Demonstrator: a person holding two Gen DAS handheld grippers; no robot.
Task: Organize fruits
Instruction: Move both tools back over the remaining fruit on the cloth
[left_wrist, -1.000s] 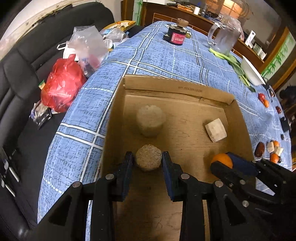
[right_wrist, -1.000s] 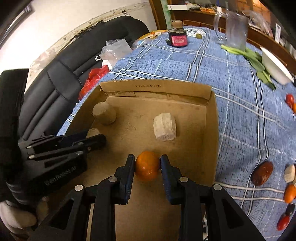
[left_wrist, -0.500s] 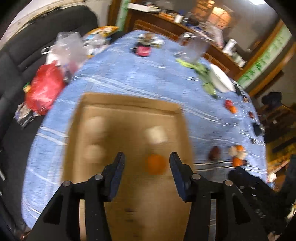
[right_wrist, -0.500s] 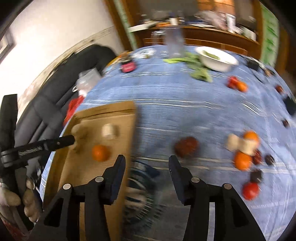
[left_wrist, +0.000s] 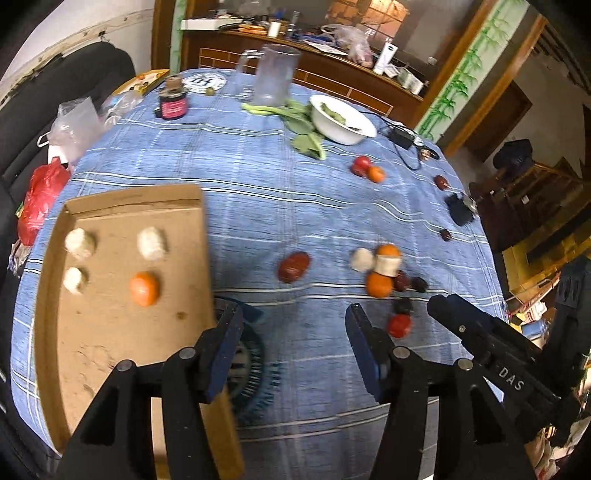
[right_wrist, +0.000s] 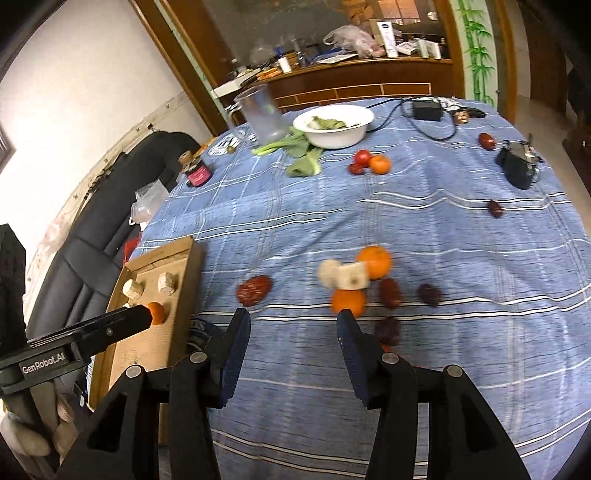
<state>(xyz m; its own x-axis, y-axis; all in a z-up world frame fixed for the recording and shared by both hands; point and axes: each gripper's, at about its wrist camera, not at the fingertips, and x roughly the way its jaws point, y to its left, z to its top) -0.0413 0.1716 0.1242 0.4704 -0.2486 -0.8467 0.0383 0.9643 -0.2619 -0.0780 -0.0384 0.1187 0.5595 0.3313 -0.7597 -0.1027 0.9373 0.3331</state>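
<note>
The cardboard box (left_wrist: 122, 199) lies at the table's left and holds an orange (left_wrist: 144, 288) and three pale chunks (left_wrist: 151, 243). My left gripper (left_wrist: 293, 332) hovers over the blue cloth just right of the box, its jaws opening with nothing between them. My right gripper (right_wrist: 293, 332) is open and empty above the cloth. Just beyond it lies a cluster of two oranges (right_wrist: 348, 301), pale chunks (right_wrist: 352, 277) and dark red dates (right_wrist: 389, 291). A larger dark red fruit (right_wrist: 254, 290) lies alone between box (right_wrist: 162, 254) and cluster. A red tomato (left_wrist: 399, 325) sits nearest.
Farther back are a white bowl (left_wrist: 341, 122) with greens (left_wrist: 303, 129), a clear jug (left_wrist: 273, 74), a dark jar (left_wrist: 171, 103), a tomato and orange pair (left_wrist: 367, 170), a charger with cable (right_wrist: 426, 110) and a black pouch (right_wrist: 517, 166). A black sofa (left_wrist: 22, 110) with bags flanks the left edge.
Both grippers let go of their pieces in the box, opened, rose and swung right. The orange and the pale round piece now rest in the box.
</note>
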